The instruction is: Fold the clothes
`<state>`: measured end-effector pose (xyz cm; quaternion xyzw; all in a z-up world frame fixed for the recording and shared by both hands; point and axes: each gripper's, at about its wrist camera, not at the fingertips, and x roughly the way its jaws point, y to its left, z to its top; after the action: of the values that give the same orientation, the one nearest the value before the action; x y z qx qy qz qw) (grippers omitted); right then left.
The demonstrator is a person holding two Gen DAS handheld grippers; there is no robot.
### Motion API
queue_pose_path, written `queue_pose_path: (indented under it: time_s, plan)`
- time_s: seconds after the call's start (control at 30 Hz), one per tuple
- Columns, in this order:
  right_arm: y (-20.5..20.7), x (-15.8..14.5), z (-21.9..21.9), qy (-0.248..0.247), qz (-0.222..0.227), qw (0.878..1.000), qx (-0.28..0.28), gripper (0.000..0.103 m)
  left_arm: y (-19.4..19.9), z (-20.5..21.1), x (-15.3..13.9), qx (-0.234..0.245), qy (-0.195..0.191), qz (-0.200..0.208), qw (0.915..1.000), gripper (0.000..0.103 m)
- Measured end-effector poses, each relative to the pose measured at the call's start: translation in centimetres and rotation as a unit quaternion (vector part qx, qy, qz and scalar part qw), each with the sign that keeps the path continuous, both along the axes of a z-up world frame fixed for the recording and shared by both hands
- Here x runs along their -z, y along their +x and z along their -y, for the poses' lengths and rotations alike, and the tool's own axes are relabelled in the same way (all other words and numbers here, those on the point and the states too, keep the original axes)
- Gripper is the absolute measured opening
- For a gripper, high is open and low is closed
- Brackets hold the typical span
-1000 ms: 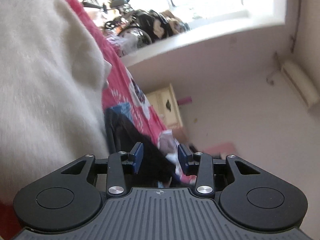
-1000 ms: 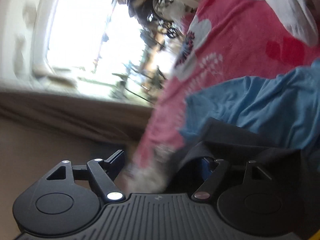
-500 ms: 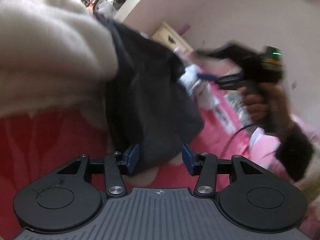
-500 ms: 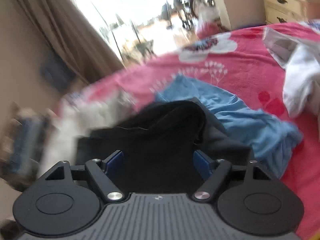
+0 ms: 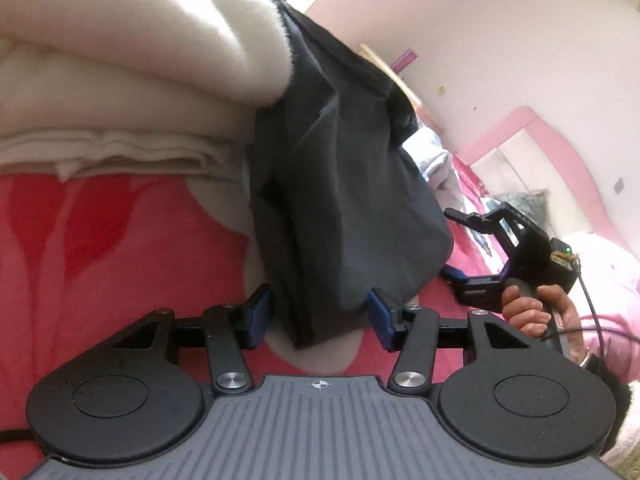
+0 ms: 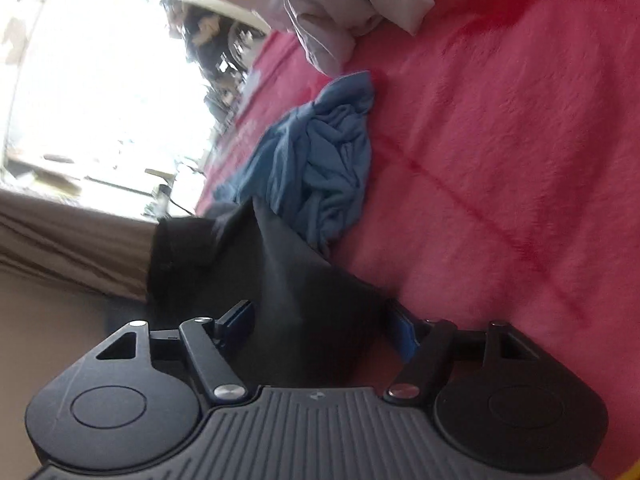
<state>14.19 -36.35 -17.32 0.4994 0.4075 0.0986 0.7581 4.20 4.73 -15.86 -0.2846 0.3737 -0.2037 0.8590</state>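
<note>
Dark garment (image 5: 344, 200) lies on the pink bed (image 6: 500, 160), between both claws: left claw (image 5: 318, 316) opening, right claw (image 6: 320, 320) closing, neither yet pinching.

Pink bed cover (image 6: 500, 128) bears dark garment (image 6: 304, 280), blue shirt (image 6: 320, 160).

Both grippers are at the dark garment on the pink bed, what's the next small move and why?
Probably close the right gripper onto the dark garment: its jaws are closing with cloth between them. The left gripper is opening around the garment's other end, pads not pressing, so it likely needs a fresh grip before anything is lifted off the pink blanket.
</note>
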Motion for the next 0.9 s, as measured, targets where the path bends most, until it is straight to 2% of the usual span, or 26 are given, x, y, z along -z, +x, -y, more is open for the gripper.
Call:
queue_pose_path:
  time_s: [0.03, 0.1, 0.13, 0.17, 0.2, 0.23, 0.3, 0.37, 0.53, 0.63, 0.73, 0.9]
  plan:
    - [0.1, 0.2, -0.1, 0.009, 0.004, 1.0, 0.006, 0.073, 0.2, 0.1, 0.2, -0.002, -0.003, 0.002, 1.0, 0.051]
    - [0.2, 0.4, -0.3, 0.026, 0.006, 1.0, 0.011, 0.058, -0.1, 0.3, 0.4, -0.008, -0.003, 0.007, 0.9999, 0.049]
    - [0.2, 0.7, -0.6, 0.035, -0.002, 0.999, 0.013, 0.04, -0.2, 0.4, 0.5, -0.011, -0.003, 0.01, 0.9999, 0.046]
    - [0.2, 1.1, -0.9, 0.045, -0.011, 0.999, 0.016, 0.022, -0.1, 0.6, 0.4, -0.011, 0.002, 0.011, 0.9999, 0.036]
    - [0.2, 1.4, -1.2, 0.054, -0.02, 0.998, 0.019, 0.017, -0.1, 0.7, 0.3, -0.007, 0.006, 0.012, 0.9999, 0.026]
    - [-0.1, 1.5, -1.3, 0.058, -0.019, 0.998, 0.028, 0.013, 0.0, 0.8, 0.2, -0.004, 0.009, 0.014, 0.9999, 0.021]
    - [-0.8, 1.6, -1.4, 0.066, -0.011, 0.997, 0.048, 0.01, -0.3, 0.5, -0.2, -0.011, 0.008, 0.017, 0.9998, 0.009]
    - [-1.8, 1.2, -1.4, 0.074, -0.004, 0.995, 0.066, 0.009, -0.3, 0.2, -0.6, -0.021, 0.0, 0.019, 0.9996, 0.005]
    - [-4.3, -1.8, -1.7, 0.048, 0.019, 0.997, 0.062, 0.008, -2.1, -0.9, -3.1, -0.023, -0.019, 0.038, 0.9988, 0.003]
    - [-7.0, -4.0, -1.3, 0.032, 0.036, 0.997, 0.061, 0.008, -4.1, -1.6, -4.9, 0.002, -0.033, 0.05, 0.9982, 0.003]
    - [-11.4, -5.5, -0.8, 0.019, 0.036, 0.998, 0.055, 0.008, -6.8, -2.2, -6.3, 0.032, -0.05, 0.044, 0.9973, 0.003]
    - [-20.8, -6.1, -0.9, 0.005, 0.0, 0.999, 0.043, 0.008, -13.9, -4.2, -6.6, 0.092, -0.042, 0.012, 0.9948, 0.003]
